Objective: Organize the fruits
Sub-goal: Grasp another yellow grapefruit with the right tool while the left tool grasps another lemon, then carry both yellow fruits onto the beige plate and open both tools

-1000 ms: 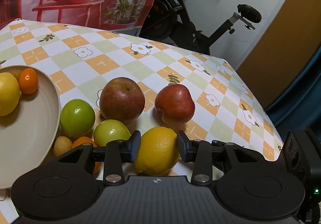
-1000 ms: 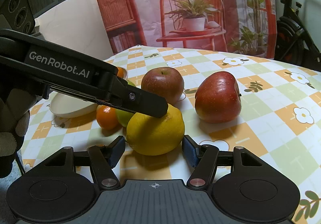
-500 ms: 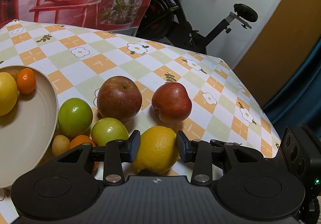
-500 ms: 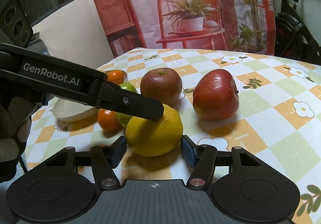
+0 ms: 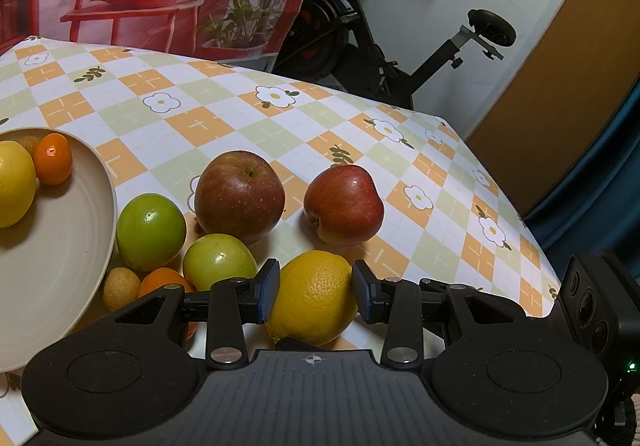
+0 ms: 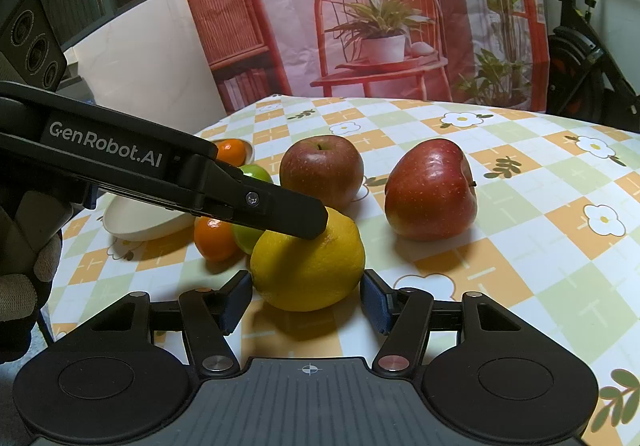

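Counter point(image 5: 248, 134) covered in a checked cloth of orange, pale green and white squares with white flowers and leaf sprigs. On it at left, a beige plate point(image 5: 60, 270). Just beside the plate's rim: a green apple point(image 5: 151, 232), a second paler green apple point(image 5: 219, 261), a small yellowish fruit point(image 5: 121, 288) and a tangerine point(image 5: 164, 280), packed close together. Behind them, a dull red apple point(image 5: 240, 196); to its right, apart from it, a brighter red apple point(image 5: 343, 205). Nearest the camera, a yellow orange point(image 5: 314, 296) resting on the cloth.
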`<act>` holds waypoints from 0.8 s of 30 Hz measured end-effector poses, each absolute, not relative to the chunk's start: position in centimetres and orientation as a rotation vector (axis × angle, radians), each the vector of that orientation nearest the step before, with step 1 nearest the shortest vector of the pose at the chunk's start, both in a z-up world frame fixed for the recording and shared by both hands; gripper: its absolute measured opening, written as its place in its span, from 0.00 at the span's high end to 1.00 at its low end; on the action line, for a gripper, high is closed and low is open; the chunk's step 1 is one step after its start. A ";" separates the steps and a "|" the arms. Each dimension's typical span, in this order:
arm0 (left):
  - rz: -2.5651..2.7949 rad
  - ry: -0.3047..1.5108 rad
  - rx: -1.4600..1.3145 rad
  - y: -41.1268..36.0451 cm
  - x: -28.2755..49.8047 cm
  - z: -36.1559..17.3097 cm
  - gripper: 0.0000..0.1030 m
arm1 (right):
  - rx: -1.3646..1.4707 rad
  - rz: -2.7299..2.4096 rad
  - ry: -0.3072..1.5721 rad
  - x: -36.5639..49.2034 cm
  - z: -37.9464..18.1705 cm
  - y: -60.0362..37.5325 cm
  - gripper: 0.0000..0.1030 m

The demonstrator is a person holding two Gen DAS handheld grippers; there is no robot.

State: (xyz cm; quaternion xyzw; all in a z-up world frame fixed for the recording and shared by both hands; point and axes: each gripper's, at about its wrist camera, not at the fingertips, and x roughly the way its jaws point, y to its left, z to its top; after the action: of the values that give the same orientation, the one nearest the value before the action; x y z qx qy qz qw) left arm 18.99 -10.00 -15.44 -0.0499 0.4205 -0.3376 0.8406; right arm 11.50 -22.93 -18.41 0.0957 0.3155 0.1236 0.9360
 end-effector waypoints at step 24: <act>-0.732 0.865 -0.143 -8.8 18.4 -14.0 0.59 | 0.133 0.246 0.606 10.6 -16.5 -22.1 0.47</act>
State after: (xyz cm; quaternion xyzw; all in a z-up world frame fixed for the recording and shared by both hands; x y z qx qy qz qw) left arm 18.39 -8.84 -14.02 -0.0675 0.4095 -0.3463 0.8414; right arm 10.56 -22.15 -16.53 0.0654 0.2972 0.1206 0.9449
